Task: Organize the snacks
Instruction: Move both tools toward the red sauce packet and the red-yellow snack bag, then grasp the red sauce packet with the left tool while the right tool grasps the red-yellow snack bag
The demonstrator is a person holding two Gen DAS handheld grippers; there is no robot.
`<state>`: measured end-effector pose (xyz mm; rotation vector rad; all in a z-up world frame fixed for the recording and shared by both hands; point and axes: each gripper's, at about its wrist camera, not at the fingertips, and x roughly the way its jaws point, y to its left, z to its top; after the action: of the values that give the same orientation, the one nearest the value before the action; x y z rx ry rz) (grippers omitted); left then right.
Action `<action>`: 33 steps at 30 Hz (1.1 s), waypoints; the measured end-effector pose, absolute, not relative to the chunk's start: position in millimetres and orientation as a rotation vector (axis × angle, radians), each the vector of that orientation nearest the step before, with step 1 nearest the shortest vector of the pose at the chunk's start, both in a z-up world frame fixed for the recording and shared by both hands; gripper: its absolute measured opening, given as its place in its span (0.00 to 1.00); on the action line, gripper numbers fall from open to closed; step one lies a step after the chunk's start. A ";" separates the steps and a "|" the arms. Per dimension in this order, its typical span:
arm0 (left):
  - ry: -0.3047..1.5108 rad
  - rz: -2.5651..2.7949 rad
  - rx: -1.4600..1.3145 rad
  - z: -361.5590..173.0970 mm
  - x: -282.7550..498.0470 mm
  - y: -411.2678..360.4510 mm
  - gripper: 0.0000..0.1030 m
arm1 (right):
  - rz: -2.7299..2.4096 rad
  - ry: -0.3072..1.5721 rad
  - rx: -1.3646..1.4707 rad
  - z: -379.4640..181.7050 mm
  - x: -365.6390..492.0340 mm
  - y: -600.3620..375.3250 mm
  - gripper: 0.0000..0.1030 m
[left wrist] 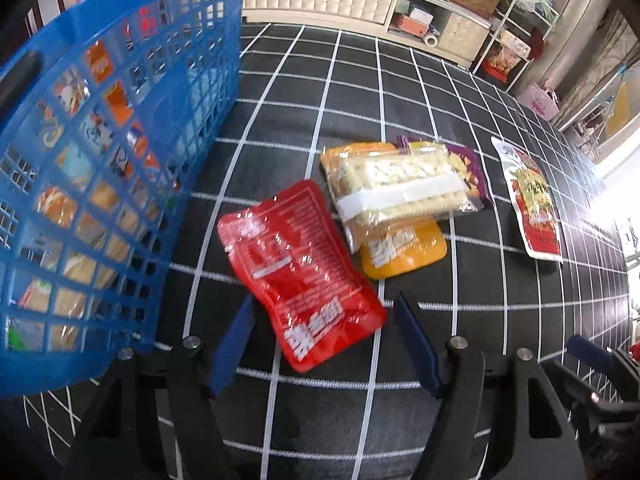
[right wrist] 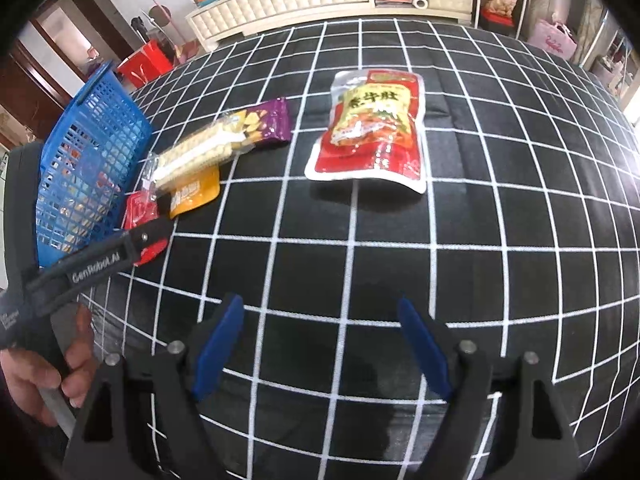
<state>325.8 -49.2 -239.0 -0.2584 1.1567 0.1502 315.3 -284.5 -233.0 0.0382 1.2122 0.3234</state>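
Red pouch (left wrist: 300, 272) lies flat on the checked bed (left wrist: 400, 420) beside the blue basket (left wrist: 100, 184), between the wide-open left gripper (left wrist: 324, 344) fingers. Light, soft, slick film: pinch an edge seam. Right gripper (right wrist: 320, 352) also open, empty.

Left gripper (left wrist: 324, 344): jaws spread wide, nothing between the blue pads (left wrist: 234, 346), low centre of its own view. Also seen at lower left of the right wrist view, held in a bare hand (right wrist: 44, 376). Right gripper (right wrist: 320, 344): jaws wide apart, empty, bottom centre of frame.
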 end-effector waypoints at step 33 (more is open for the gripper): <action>1.125 0.003 -0.177 -207.9 356.4 -87.1 0.07 | 0.199 1.176 0.114 -218.6 379.4 -297.1 0.81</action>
<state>356.4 -87.1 -207.9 -0.1767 1.1251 0.0034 379.4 -297.1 -218.6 0.1139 1.1756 0.1986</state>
